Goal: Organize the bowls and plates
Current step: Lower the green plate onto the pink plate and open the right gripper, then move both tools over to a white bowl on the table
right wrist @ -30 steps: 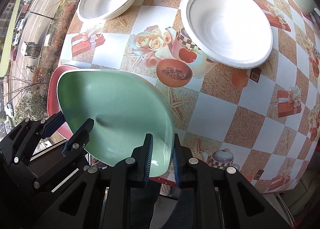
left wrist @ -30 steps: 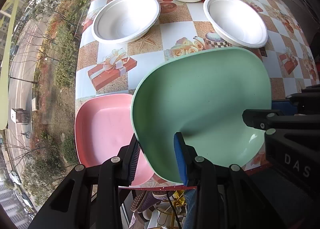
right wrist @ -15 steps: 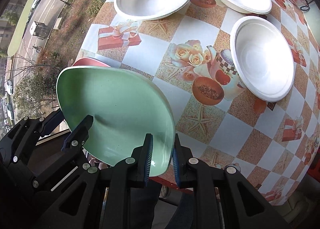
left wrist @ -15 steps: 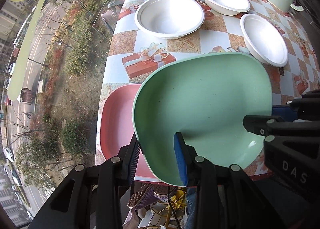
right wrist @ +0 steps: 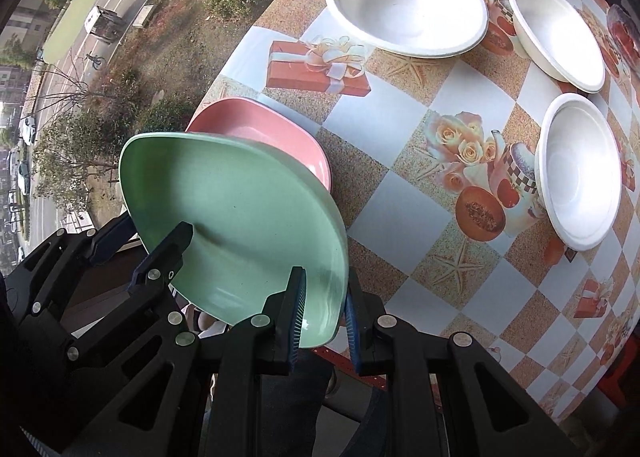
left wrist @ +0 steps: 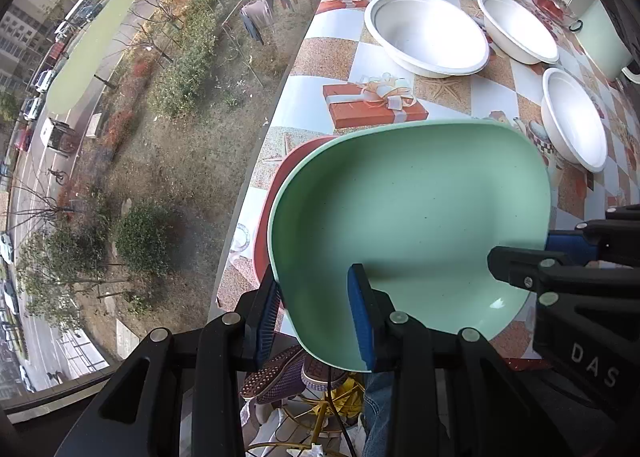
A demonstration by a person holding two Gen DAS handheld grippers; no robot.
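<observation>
Your left gripper (left wrist: pixel 316 313) and right gripper (right wrist: pixel 322 313) both pinch the green plate's (left wrist: pixel 412 225) near rim, plate in the air, tilted over the pink plate (right wrist: pixel 272 129). Loosen one side and it twists or drops off the table (right wrist: pixel 404 197) edge. Beyond the pink plate, three white bowls (right wrist: pixel 408 5) sit empty.

Glossy speckled green plate (left wrist: pixel 416 209), matt white bowls (right wrist: pixel 404 1), smooth printed tablecloth (right wrist: pixel 404 193).
</observation>
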